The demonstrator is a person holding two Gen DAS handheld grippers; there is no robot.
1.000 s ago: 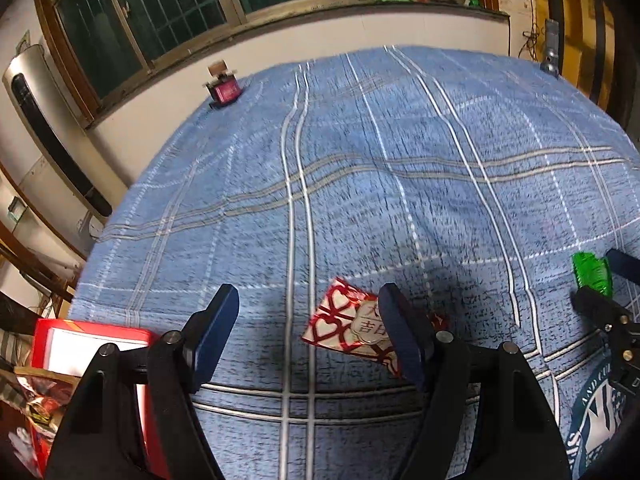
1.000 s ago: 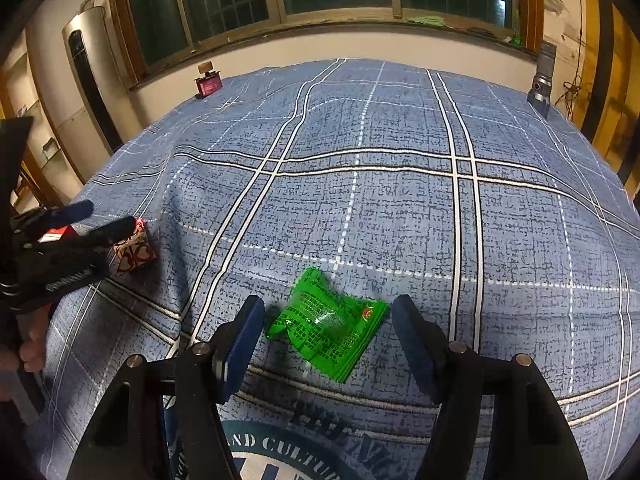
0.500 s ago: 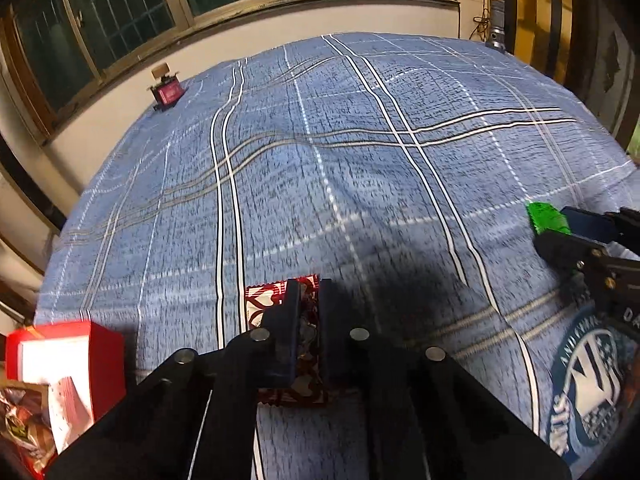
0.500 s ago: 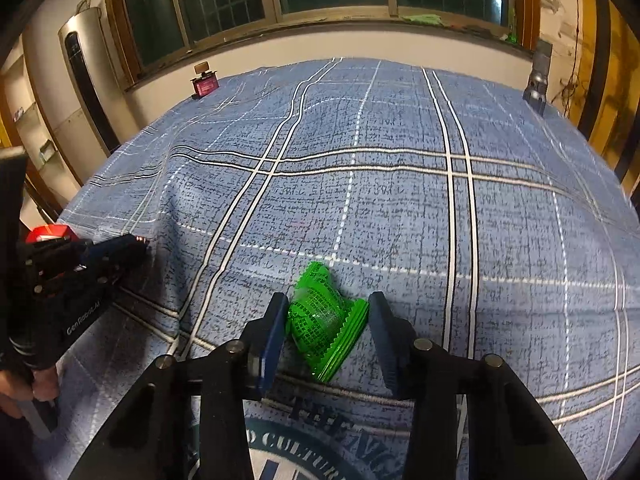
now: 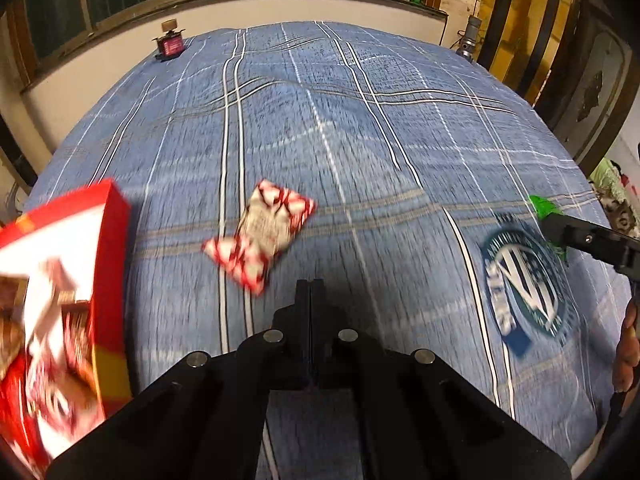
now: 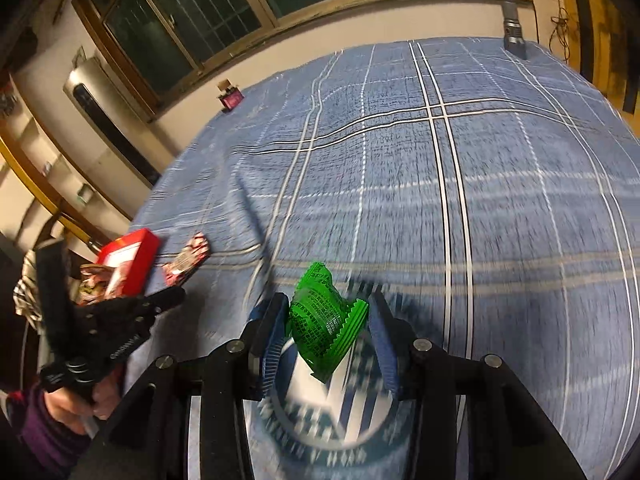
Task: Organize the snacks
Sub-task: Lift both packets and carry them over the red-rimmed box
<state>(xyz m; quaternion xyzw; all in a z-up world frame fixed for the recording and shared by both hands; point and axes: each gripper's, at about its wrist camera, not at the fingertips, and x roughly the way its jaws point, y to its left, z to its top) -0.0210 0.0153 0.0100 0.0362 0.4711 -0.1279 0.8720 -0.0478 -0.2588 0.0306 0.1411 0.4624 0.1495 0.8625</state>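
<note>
- Red box (image 5: pixel 64 304) at the far left edge of the left wrist view, larger in frame than half a second ago, packets visible inside, blurred by motion.
- In the right wrist view, same red box (image 6: pixel 128 262) at the left edge of the blue plaid cloth (image 6: pixel 460 184), with the red-and-white heart packet (image 6: pixel 188 258) just beside it.
- Red-and-white heart packet (image 5: pixel 260 236) now lying loose on the blue plaid cloth (image 5: pixel 320 128), ahead and slightly left of the fingertips; half a second ago pinched between the fingers.
- Left tool (image 5: pixel 310 286) fully closed, fingers pressed together with nothing between them; one second ago wide open around the packet.
- Same left tool (image 6: pixel 160 300) seen at left in the right wrist view, gripped by a hand (image 6: pixel 80 404).
- Green packet (image 6: pixel 326 322) between the fingers of the right tool (image 6: pixel 328 320), raised above the cloth and crumpled; one second ago lying flat on the cloth between open fingers.
- Right tool closed on the green packet, left finger touching it, right finger close against its crimped edge.
- Round printed emblem (image 5: pixel 524 280) on the cloth right of centre, below the right tool (image 5: pixel 548 220), green packet (image 5: pixel 542 206) showing at its tip.
- Small dark red object (image 5: pixel 170 42) standing at the far edge of the cloth, unchanged.
</note>
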